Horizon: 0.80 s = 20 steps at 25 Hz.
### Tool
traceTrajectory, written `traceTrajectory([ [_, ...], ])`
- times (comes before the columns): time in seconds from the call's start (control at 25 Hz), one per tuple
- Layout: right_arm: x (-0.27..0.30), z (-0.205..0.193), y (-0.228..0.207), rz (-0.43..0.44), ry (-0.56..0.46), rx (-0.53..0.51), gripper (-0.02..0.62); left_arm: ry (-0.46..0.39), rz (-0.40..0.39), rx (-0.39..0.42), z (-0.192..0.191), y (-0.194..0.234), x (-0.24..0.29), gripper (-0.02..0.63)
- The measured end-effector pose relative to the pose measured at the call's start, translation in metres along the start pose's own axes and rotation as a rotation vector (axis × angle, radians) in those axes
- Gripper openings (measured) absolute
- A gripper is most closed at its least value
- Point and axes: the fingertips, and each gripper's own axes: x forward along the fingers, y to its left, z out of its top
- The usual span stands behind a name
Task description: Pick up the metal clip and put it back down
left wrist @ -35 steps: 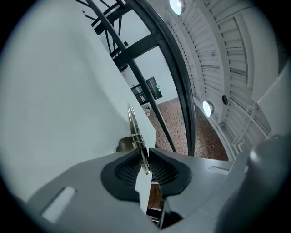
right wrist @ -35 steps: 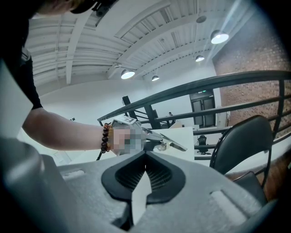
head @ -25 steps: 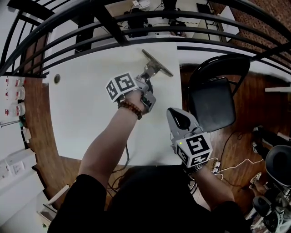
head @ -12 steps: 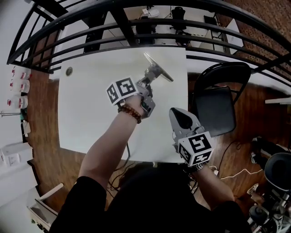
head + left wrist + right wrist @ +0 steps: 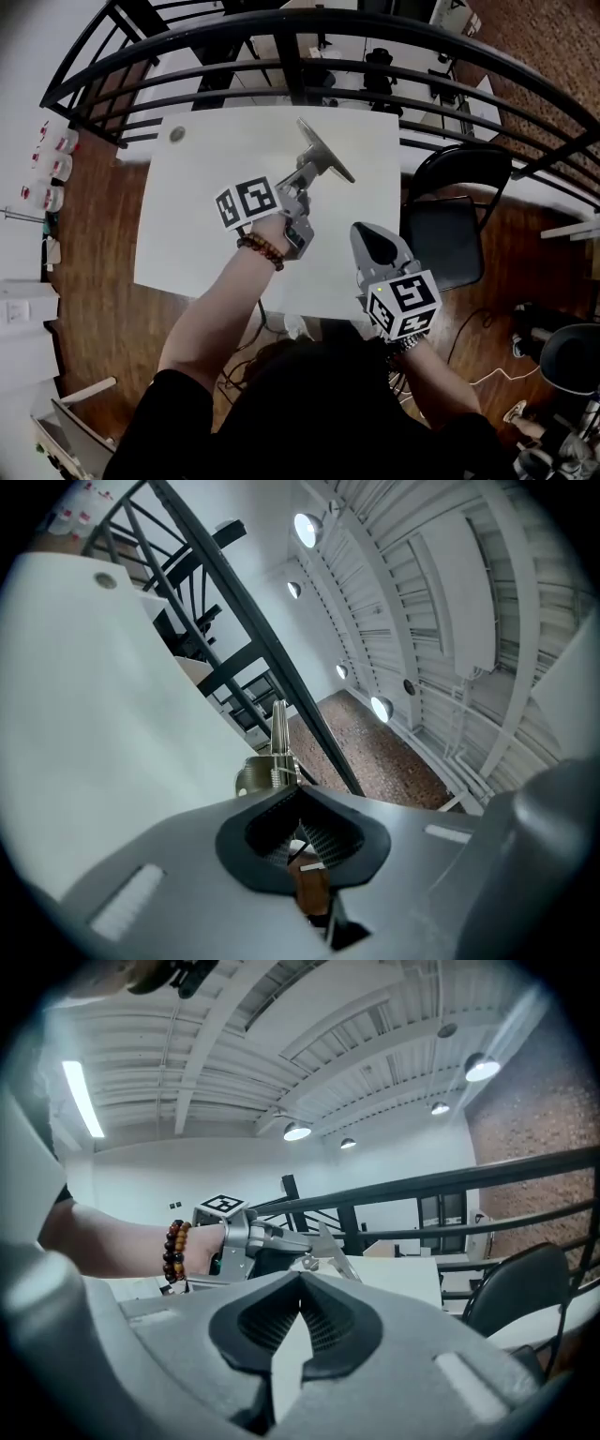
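The metal clip [image 5: 325, 156] is a wide, flat silver clamp with a spring. It is tilted over the far right part of the white table [image 5: 206, 216]. My left gripper [image 5: 302, 178] is shut on the clip's handle end. In the left gripper view the clip [image 5: 277, 752] sticks up just past the closed jaws of the left gripper [image 5: 300, 832]. My right gripper [image 5: 373, 240] hovers by the table's near right edge, shut and holding nothing. The right gripper view looks across at the left gripper [image 5: 251, 1241] and the clip [image 5: 325, 1244].
A black chair [image 5: 448, 234] stands right of the table. A dark metal railing [image 5: 281, 47] runs along the table's far side. A small round disc [image 5: 177, 135] lies at the far left corner. Wooden floor surrounds the table.
The head view has drawn back, so the table looks smaller and sits lower in the frame. The left gripper keeps its hold on the clip. The right gripper stays where it was.
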Motion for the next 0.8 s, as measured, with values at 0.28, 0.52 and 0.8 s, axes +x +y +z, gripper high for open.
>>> traceTrajectory([
  [0.28,-0.014,0.009,0.052,0.036,-0.047,-0.046,-0.008,-0.05,-0.04,0.083,-0.005,-0.028,-0.079,0.023],
  [0.52,-0.022,0.019,0.097,0.066,-0.074,-0.091,-0.009,-0.079,-0.055,0.157,-0.011,-0.045,-0.146,0.023],
  [0.8,-0.035,0.018,0.137,0.092,-0.084,-0.133,-0.009,-0.133,-0.053,0.275,-0.015,-0.059,-0.209,0.023],
])
